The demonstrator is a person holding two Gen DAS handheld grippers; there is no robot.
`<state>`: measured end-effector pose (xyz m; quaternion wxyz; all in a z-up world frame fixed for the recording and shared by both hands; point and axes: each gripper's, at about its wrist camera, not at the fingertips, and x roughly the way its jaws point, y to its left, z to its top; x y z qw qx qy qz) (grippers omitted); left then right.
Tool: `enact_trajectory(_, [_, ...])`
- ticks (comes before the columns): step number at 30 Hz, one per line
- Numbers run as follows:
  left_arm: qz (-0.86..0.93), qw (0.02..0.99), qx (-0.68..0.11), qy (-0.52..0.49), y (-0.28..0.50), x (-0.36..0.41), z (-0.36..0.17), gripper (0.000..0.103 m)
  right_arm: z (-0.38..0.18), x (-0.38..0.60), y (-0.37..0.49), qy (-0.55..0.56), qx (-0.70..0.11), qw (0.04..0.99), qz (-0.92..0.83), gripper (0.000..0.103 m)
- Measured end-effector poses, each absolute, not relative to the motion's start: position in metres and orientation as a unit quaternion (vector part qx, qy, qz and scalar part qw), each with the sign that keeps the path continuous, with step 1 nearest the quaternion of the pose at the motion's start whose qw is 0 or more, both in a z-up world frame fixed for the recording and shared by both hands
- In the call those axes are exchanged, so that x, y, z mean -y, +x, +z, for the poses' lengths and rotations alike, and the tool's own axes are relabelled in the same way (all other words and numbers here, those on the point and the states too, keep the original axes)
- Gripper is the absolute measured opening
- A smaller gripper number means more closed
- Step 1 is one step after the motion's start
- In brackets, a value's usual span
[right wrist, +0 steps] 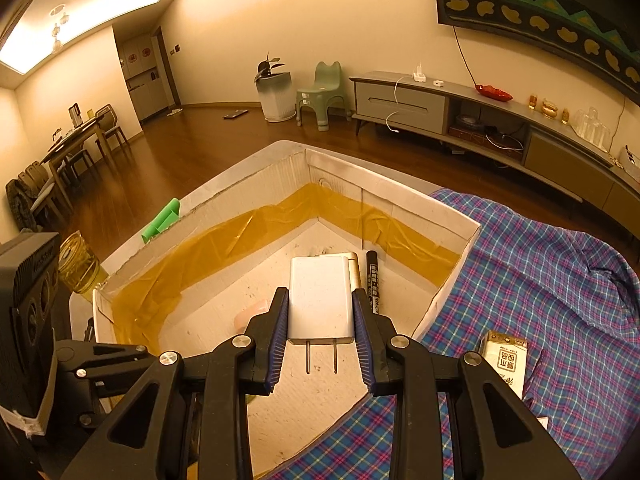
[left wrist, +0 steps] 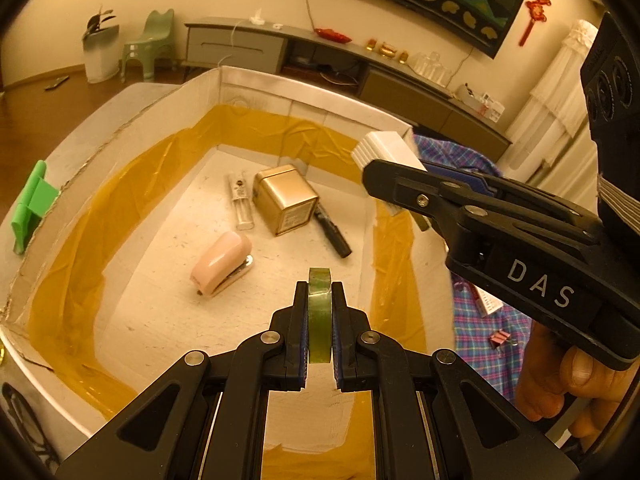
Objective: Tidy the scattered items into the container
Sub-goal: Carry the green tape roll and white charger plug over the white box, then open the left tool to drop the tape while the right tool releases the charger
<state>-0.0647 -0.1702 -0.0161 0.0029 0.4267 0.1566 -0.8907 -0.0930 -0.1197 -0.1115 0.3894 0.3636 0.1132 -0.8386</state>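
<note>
Two wrist fisheyes looked steeply down along their fingers, close above the same open cardboard box interior.

Both views are bathed in warm, dim yellow light from a glowing ceiling panel; edges are strongly bent and vignetted by fisheye distortion.

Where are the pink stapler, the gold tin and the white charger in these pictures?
pink stapler (left wrist: 222, 264), left wrist view, on its rounded pink top.
gold tin (left wrist: 286, 198), left wrist view, on its upper face.
white charger (right wrist: 320, 296), right wrist view, on its flat white face between the gripper's fingers.
</note>
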Motion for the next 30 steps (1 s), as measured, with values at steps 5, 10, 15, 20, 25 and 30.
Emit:
enact_trajectory(5, [-0.892,0.010,-0.149,0.427,-0.063,0.172,-0.016,0.010,-0.119,0.124,-0.091,0.370,-0.124,0.390,-0.834,0.032])
enact_trajectory(10, [-0.891,0.013,-0.144,0.430,-0.065,0.172,-0.017,0.010,-0.125,0.127,-0.089,0.376,-0.132,0.390,-0.830,0.032])
enact_trajectory(15, [-0.893,0.026,-0.131,0.431,-0.066,0.172,-0.019,0.010,-0.129,0.126,-0.091,0.381,-0.136,0.385,-0.830,0.032])
enact_trajectory(20, [-0.899,0.044,-0.098,0.426,-0.066,0.167,-0.018,0.010,-0.132,0.126,-0.091,0.385,-0.138,0.384,-0.828,0.032])
enact_trajectory(25, [-0.899,0.045,-0.092,0.425,-0.066,0.166,-0.018,0.010,-0.133,0.129,-0.087,0.382,-0.152,0.385,-0.827,0.032])
enact_trajectory(30, [-0.898,0.045,-0.095,0.426,-0.066,0.165,-0.018,0.010,-0.134,0.129,-0.087,0.383,-0.154,0.384,-0.826,0.032])
